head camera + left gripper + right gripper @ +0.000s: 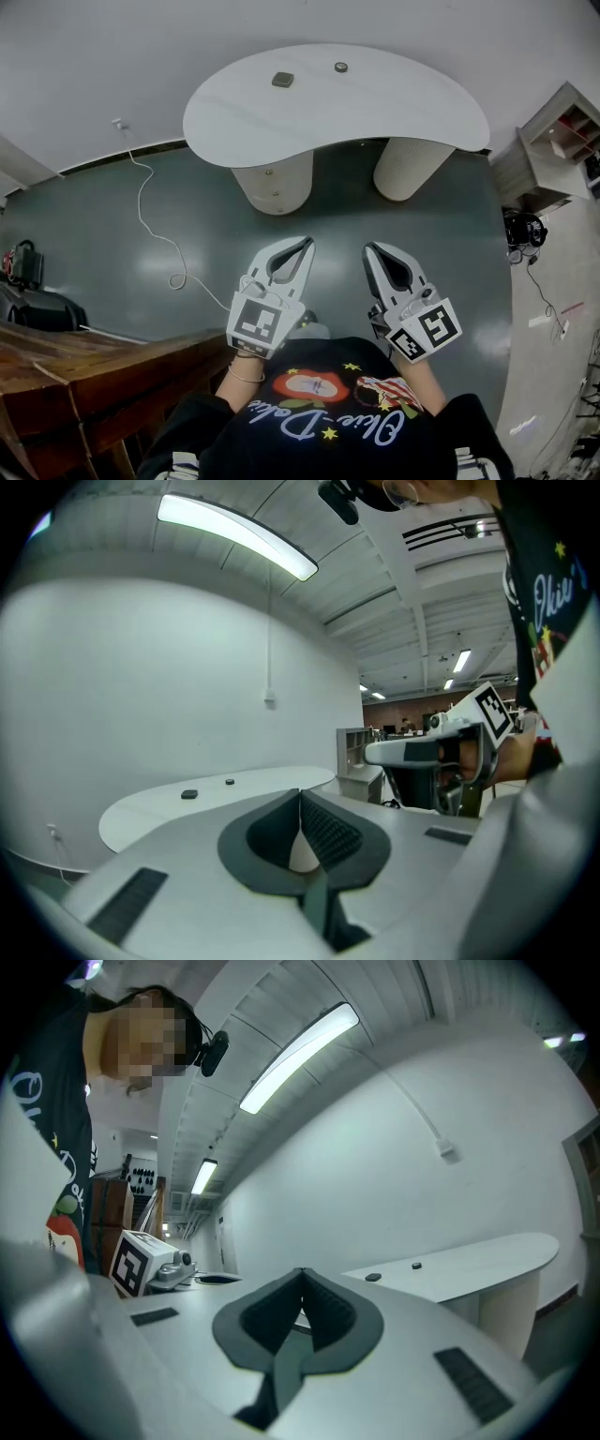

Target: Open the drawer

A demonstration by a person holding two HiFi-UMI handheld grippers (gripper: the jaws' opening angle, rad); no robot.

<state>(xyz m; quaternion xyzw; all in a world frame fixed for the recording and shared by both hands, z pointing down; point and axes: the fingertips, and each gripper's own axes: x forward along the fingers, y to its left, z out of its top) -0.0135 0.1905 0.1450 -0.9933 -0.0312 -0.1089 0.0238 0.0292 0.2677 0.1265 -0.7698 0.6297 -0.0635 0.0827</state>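
Head view looks down on the left gripper [307, 245] and the right gripper [369, 247], held side by side just ahead of the person's dark shirt [328, 427]. Both point toward a white curved table [394, 117] and are well apart from it.

Left gripper view shows its jaws pressed together at the tips, with nothing between the dark pads. Right gripper view shows the same: jaws closed tip to tip, pinching nothing.

The table stands on a left pedestal [274, 183] and a right pedestal [410, 167]. Near its far edge lie a square dark piece [282, 80] and, just to the right, a round piece [340, 67].

The drawer cannot be made out. Small marks show on the left pedestal's front, but I cannot tell whether they belong to it.

A shelf unit [548, 155] stands off the table's right end. A white cable [150, 220] trails over the floor at the left, and a wooden desk [94, 366] fills the lower left corner.
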